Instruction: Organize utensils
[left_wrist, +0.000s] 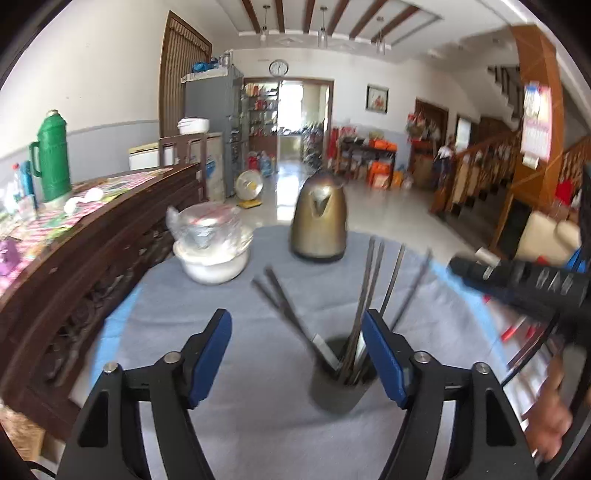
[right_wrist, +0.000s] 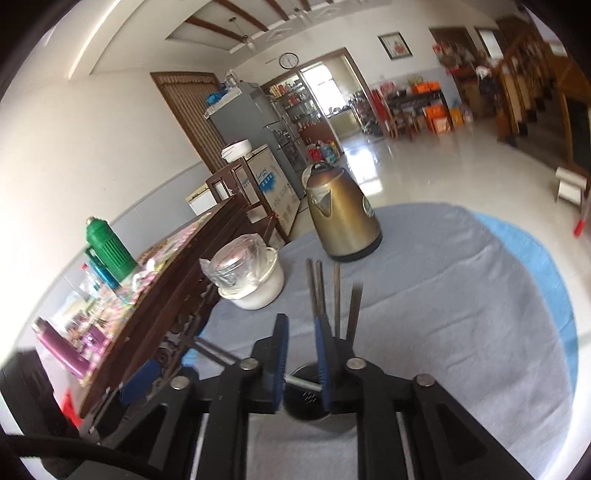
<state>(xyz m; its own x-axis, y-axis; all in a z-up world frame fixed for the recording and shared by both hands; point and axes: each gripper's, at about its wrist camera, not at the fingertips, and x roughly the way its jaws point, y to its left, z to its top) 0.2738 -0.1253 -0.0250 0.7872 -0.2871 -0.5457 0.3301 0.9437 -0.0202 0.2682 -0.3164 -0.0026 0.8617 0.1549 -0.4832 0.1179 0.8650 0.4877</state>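
Left gripper (left_wrist: 297, 356): jaws spread wide, empty, flanking the dark utensil holder (left_wrist: 338, 384) on the grey-clothed bench (left_wrist: 236, 332). Right gripper (right_wrist: 301, 363): jaws parted narrowly, pinching nothing. Metal chopsticks (left_wrist: 364, 295) stand fanned in the holder. Beyond: white pot (left_wrist: 214, 262), brass-coloured kettle (left_wrist: 319, 218).
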